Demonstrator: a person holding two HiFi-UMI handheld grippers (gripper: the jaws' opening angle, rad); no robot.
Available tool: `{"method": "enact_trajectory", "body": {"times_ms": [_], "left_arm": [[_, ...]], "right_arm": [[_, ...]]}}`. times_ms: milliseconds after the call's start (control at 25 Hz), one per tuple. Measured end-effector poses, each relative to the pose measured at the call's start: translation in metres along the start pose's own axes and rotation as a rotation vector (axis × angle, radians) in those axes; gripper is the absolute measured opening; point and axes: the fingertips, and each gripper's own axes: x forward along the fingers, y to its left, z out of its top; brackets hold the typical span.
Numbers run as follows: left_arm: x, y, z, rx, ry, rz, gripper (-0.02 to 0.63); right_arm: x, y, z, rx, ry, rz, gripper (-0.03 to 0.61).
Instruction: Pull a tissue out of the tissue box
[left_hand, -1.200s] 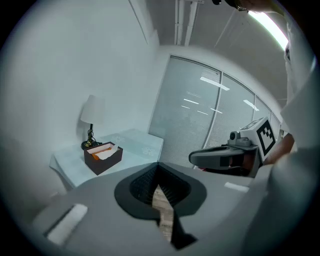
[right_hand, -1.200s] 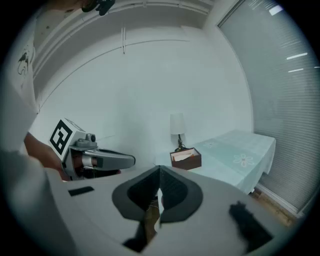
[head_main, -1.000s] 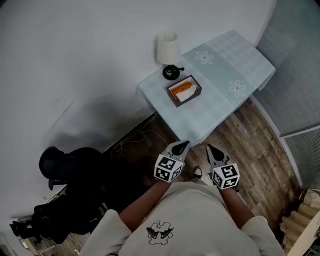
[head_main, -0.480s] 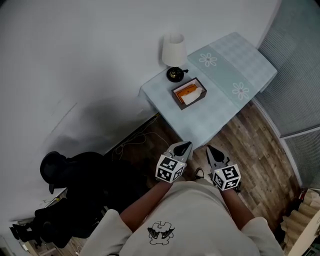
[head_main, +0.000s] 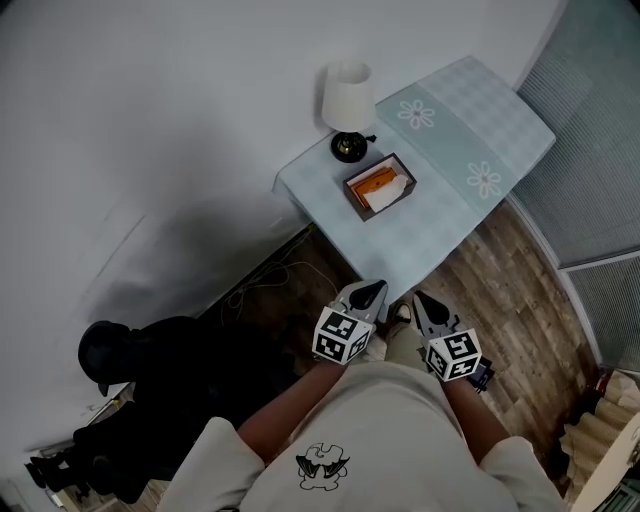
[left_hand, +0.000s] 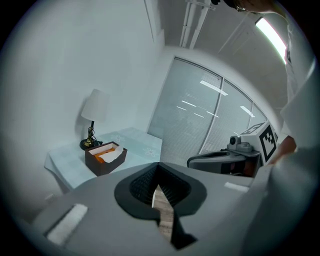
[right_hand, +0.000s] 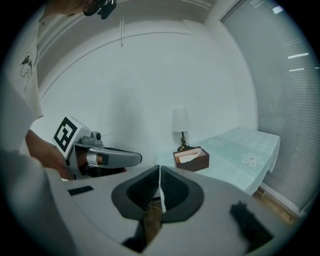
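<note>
Home room, table lamp (head_main: 346, 100), tablecloth (head_main: 452, 150), blinds (head_main: 592, 140)

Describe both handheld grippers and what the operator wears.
The left gripper and right gripper match: light grey shells, black ribbed pointed jaw pads, each bearing a white cube of black square markers. Worn: a pale beige short-sleeved T-shirt, dark chest print.

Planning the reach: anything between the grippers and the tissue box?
Nothing in the way. Head view shows only bare tablecloth and floor between the tissue box and the left gripper and right gripper.

A lamp (head_main: 347, 100) stands on a cloth-covered table (head_main: 440, 195) against the white wall (head_main: 150, 120).
</note>
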Motion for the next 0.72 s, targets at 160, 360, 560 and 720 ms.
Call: {"method": "enact_trajectory", "body": {"times_ms": [160, 360, 560, 720], "left_arm": [[0.030, 0.014, 0.008, -0.020, 0.016, 0.023, 0.006], [0.077, 0.040, 0.025, -0.056, 0.029, 0.103, 0.006], [0.126, 0.061, 0.069, -0.055, -0.007, 0.176, 0.006], [0.141, 0.077, 0.093, -0.055, -0.036, 0.224, 0.006]], "right_arm": [[0.016, -0.039, -0.001, 0.046, 0.022, 0.004, 0.014], [0.048, -0.093, 0.012, 0.056, 0.042, 0.059, 0.014], [0.077, -0.136, 0.045, -0.025, 0.057, 0.174, 0.014], [0.094, -0.150, 0.064, -0.086, 0.049, 0.240, 0.014]]}}
